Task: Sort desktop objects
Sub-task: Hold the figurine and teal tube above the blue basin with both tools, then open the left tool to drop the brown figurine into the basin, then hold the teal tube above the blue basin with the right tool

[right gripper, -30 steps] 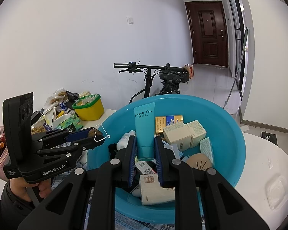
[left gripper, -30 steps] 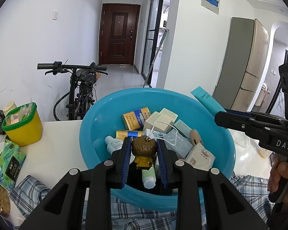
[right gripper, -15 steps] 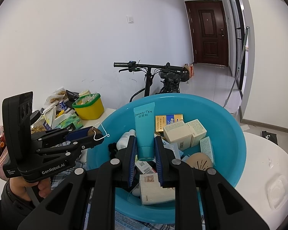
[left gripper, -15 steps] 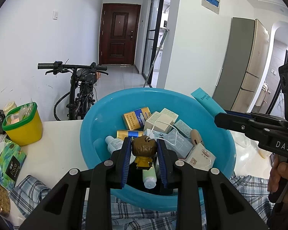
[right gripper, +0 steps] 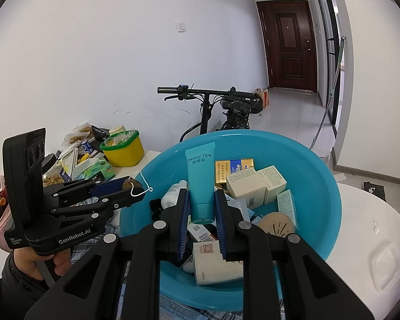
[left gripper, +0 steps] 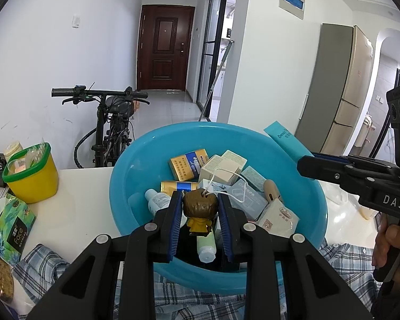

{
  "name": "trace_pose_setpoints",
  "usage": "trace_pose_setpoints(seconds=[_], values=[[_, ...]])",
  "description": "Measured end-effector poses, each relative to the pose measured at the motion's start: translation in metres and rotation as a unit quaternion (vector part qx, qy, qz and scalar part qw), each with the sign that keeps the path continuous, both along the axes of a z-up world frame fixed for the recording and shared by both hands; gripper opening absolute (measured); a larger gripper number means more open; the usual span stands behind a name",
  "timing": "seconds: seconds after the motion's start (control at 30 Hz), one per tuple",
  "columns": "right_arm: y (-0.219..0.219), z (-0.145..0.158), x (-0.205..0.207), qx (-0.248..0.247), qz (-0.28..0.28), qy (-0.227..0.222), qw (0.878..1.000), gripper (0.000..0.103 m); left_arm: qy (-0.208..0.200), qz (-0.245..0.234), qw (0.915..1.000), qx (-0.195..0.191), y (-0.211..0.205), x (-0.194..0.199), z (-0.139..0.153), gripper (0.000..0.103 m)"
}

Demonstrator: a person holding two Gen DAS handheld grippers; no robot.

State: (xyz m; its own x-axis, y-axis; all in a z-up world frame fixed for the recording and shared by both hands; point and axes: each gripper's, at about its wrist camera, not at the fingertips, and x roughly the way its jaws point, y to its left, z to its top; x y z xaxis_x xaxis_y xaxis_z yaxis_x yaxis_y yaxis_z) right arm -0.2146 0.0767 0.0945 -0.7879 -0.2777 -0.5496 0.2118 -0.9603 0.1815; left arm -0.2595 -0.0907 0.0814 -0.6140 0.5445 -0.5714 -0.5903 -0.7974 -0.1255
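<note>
My left claw (left gripper: 200,221) is matte black plastic: two angular arms, each carrying a ribbed blue pad and round silver screws at the pivots. My right claw (right gripper: 202,218) is built identically. Side housings read "GenRobot.AI" on the left unit, "DAS" on the right. A dark sleeve (right gripper: 10,290) covers my left wrist.

The teal tube (right gripper: 200,178) read "Beauty Tips"; the left tool (right gripper: 132,186) "GenRobot.AI"; the right tool (left gripper: 306,164) "DAS"; the green pack (left gripper: 12,224) "Face".
</note>
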Motion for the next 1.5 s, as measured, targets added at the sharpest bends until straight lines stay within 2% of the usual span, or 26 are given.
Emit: trace_pose_setpoints(seconds=[0.23,0.27,0.3,0.33,0.37,0.43,0.63,1.5], values=[[0.000,-0.002,0.000,0.001,0.000,-0.001,1.000,0.018,0.000,0.005,1.0000,-0.001,-0.001,0.000,0.000,0.029],[0.000,-0.002,0.000,0.001,-0.001,-0.001,1.000,0.018,-0.001,0.012,0.9999,-0.007,-0.001,-0.001,-0.001,0.043],[0.000,-0.002,0.000,0.000,0.000,-0.001,1.000,0.018,-0.001,0.021,0.9997,-0.015,-0.001,-0.002,-0.001,0.079],[0.000,-0.001,0.000,0.001,0.000,-0.001,1.000,0.018,0.006,0.037,0.9990,-0.022,-0.002,-0.002,0.000,0.095],[0.000,-0.001,0.000,0.001,-0.001,-0.001,1.000,0.018,0.026,0.054,0.9980,-0.021,-0.004,0.000,0.002,0.103],[0.001,-0.002,0.000,0.000,-0.002,0.000,1.000,0.018,0.042,0.059,0.9973,-0.015,-0.008,0.003,0.006,0.103],[0.002,-0.003,0.000,0.000,-0.002,-0.001,1.000,0.018,0.027,0.061,0.9975,-0.021,-0.010,-0.002,0.002,0.103],[0.000,-0.002,-0.001,-0.001,-0.004,-0.005,1.000,0.018,0.019,0.056,0.9978,-0.028,-0.004,0.000,0.001,0.103]])
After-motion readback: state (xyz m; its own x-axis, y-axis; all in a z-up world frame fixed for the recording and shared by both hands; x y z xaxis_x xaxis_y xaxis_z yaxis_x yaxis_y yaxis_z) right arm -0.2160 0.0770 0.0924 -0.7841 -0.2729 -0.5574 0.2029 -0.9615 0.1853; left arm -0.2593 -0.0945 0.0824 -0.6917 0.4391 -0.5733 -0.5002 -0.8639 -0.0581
